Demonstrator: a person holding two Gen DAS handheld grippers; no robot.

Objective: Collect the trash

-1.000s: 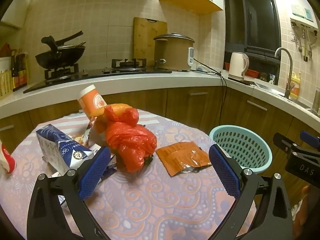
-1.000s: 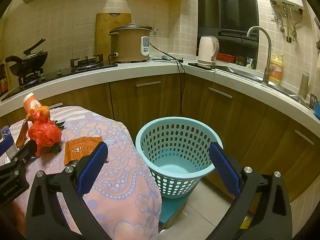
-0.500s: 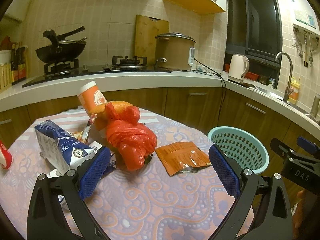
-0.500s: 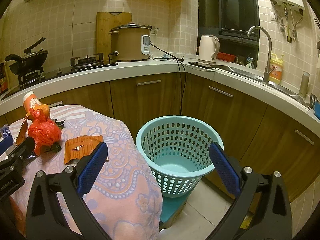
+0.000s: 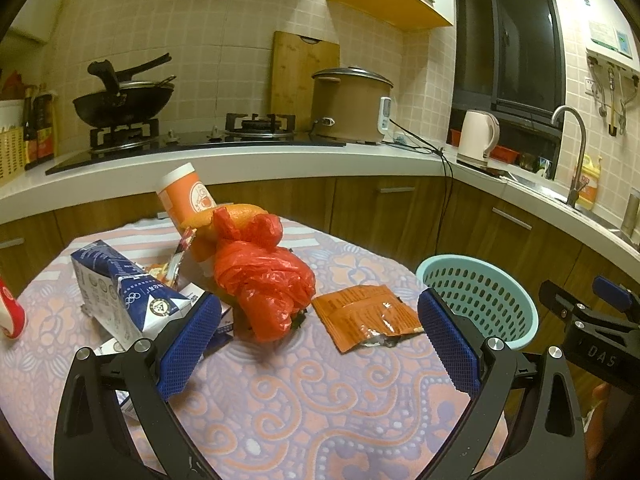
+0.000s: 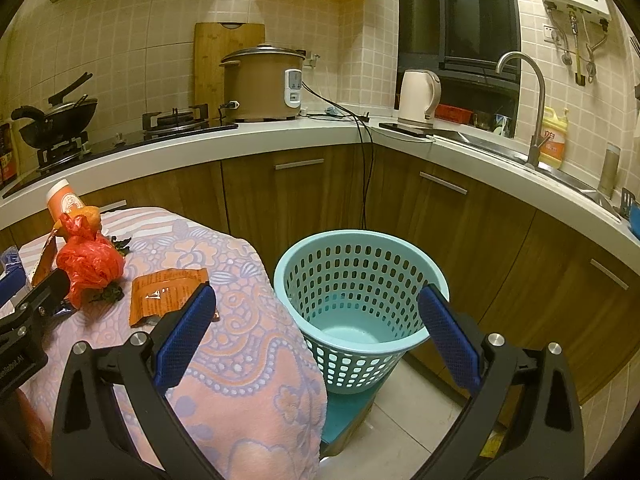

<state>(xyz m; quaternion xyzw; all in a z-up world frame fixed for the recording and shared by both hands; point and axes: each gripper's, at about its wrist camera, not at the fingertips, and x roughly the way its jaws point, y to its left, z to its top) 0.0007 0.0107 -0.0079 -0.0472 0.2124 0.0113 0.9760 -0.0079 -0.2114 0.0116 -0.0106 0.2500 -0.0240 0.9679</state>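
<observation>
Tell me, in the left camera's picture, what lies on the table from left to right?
Blue milk carton → red plastic bag → orange foil packet, and then, past the table's edge, the teal basket.

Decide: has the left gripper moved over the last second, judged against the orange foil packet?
Yes. The left gripper has drifted slightly left, away from the basket; the orange foil packet sits further right between its fingers.

A black wok [image 5: 124,102] is sitting on the gas hob [image 5: 192,142] along the white countertop [image 6: 280,134]. A wooden cutting board [image 5: 302,72] is leaning against the tiled wall behind a brown rice cooker [image 6: 262,82], whose black cable [image 6: 362,148] is hanging over the cabinet fronts. A white electric kettle [image 6: 418,98] is standing near the chrome tap [image 6: 528,104], with a yellow detergent bottle [image 6: 554,144] just beside it.
</observation>
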